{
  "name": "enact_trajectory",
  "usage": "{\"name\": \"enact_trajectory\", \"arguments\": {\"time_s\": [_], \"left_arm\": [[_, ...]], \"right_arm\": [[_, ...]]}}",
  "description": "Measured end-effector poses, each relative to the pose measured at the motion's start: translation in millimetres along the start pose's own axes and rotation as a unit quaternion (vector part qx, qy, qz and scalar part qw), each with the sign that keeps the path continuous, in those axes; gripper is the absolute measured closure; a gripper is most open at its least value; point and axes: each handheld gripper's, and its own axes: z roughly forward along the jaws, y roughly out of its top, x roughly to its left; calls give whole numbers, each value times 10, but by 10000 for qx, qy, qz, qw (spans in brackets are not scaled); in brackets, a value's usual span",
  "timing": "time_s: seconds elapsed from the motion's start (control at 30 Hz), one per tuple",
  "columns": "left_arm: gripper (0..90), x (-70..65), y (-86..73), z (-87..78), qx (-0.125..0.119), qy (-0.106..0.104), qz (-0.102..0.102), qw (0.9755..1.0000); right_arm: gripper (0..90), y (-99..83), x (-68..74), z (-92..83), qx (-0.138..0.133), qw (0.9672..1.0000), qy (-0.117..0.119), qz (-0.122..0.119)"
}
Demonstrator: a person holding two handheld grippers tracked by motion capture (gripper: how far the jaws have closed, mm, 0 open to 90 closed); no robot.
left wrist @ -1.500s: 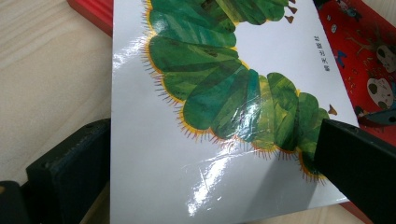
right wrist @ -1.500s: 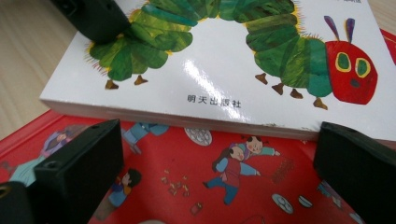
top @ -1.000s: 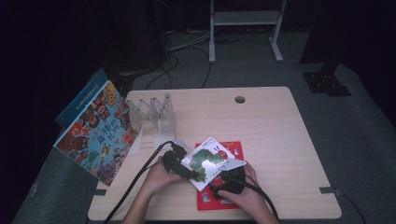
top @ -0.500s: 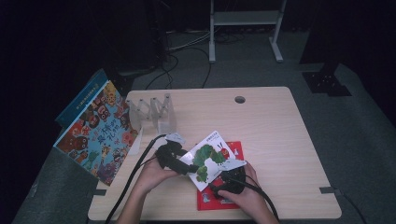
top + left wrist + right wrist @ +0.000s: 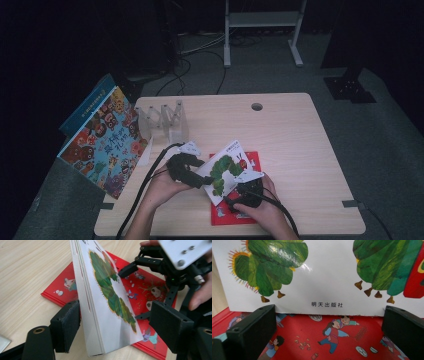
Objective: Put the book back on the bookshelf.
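white caterpillar board book tilted up on edge over red picture book on counter. left claw closing around spine edge, pads not pressing; right claw wide beneath. stiff, light, glossy; grip thick spine.

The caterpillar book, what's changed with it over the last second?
The caterpillar book has tipped up off the red book as the left tongs rose, their jaws just closing around its spine edge; whether the pads press yet is unclear. The right tongs, red book, clear rack and leaning book stayed put.
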Motion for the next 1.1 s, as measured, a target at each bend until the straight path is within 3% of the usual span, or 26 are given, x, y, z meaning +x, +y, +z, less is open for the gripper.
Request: {"name": "enact_trajectory", "arguments": {"time_s": [0.3, 0.37, 0.4, 0.5, 0.83, 0.93, 1.1], "left_arm": [[310, -102, 56, -68, -113, -195, 192, 9996], [356, -118, 63, -29, 36, -461, 196, 9987], [368, -143, 59, 9, 77, -484, 242, 9985], [395, -181, 62, 104, 291, -385, 339, 9983], [619, -210, 80, 159, 503, -112, 418, 9978], [623, -231, 85, 212, 614, -81, 481, 9969], [641, -226, 117, 232, 782, -29, 387, 9962]], "right_arm": [[0, -1, -1, -2, -7, 10000, 8, 13], [0, 0, -1, -2, -5, 10000, 6, 10], [0, 0, 0, -2, -7, 10000, 5, 15], [0, -1, -2, -2, -6, 10000, 5, -2], [0, -3, -12, -6, -4, 10000, 29, -37], [0, -4, -17, -7, -2, 10000, 45, -59], [0, -5, -20, -9, -2, 9999, 67, -80]]}}
